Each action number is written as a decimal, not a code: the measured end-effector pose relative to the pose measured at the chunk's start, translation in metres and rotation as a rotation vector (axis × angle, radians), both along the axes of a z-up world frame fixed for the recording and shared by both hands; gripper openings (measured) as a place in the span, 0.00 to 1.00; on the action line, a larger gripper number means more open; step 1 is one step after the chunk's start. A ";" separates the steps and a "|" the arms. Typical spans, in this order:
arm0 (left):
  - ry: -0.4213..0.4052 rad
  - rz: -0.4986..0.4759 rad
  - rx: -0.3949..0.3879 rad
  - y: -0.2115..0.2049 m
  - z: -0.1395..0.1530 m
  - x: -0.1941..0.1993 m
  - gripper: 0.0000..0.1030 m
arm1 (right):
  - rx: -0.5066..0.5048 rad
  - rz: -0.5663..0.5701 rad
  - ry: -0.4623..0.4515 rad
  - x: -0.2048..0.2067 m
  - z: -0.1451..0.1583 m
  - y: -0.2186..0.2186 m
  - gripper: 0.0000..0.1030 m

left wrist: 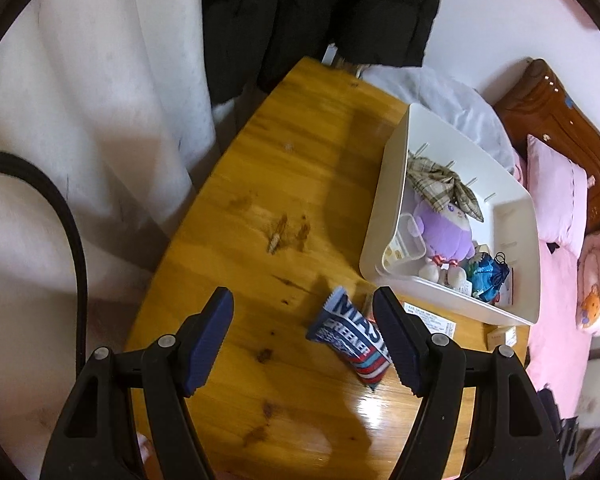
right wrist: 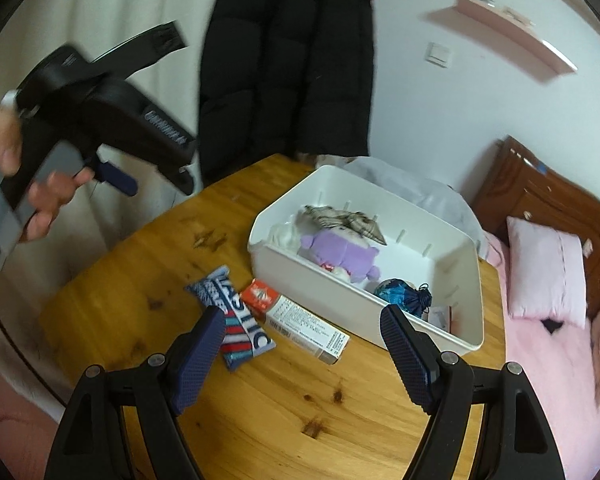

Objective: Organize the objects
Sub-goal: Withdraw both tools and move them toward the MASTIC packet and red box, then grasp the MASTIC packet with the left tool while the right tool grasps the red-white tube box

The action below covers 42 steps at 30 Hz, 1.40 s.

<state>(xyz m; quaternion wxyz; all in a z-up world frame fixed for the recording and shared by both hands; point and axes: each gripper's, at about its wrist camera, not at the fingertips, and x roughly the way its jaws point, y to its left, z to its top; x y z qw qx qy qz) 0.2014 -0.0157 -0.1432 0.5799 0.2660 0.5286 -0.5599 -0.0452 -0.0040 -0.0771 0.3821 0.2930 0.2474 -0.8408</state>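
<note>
Both empty and spread wide: left gripper (left wrist: 303, 334) above the blue snack packet (left wrist: 350, 336), right gripper (right wrist: 302, 348) over the long carton (right wrist: 300, 320). Both items flat on the surface (right wrist: 268, 412), at 7 o'clock of the white bin (right wrist: 470, 334). Best lowered straight, pads straddling each narrow width, then lifted clear over the bin wall.

We're looking at a varnished wood worktop (right wrist: 284, 400), knotty grain, glossy enough to catch glare. The bin (right wrist: 320, 280) looks like smooth white plastic, fairly matt. Inside it sits a fuzzy purple plush (right wrist: 340, 252) wearing a checked cloth bow (right wrist: 340, 216). The snack wrapper (right wrist: 236, 328) is shiny foil-type film, and the little box (right wrist: 300, 320) is printed cardboard.
</note>
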 end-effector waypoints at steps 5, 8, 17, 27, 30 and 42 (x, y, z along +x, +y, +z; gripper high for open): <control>0.031 0.049 0.088 0.002 -0.017 -0.014 0.73 | 0.081 0.118 -0.006 -0.006 -0.010 0.003 0.78; 0.057 0.086 0.136 0.005 -0.027 -0.022 0.73 | 0.118 0.178 -0.007 -0.010 -0.016 0.008 0.78; 0.125 0.222 0.247 0.012 -0.060 -0.048 0.73 | 0.193 0.349 -0.038 -0.038 -0.040 0.024 0.78; 0.077 0.316 0.302 0.005 -0.086 -0.071 0.73 | 0.186 0.481 -0.096 -0.068 -0.075 0.026 0.78; 0.069 0.333 0.320 0.004 -0.092 -0.073 0.73 | 0.167 0.488 -0.115 -0.075 -0.082 0.023 0.78; 0.008 0.303 0.342 0.000 -0.104 -0.075 0.72 | 0.110 0.485 -0.207 -0.101 -0.105 0.008 0.75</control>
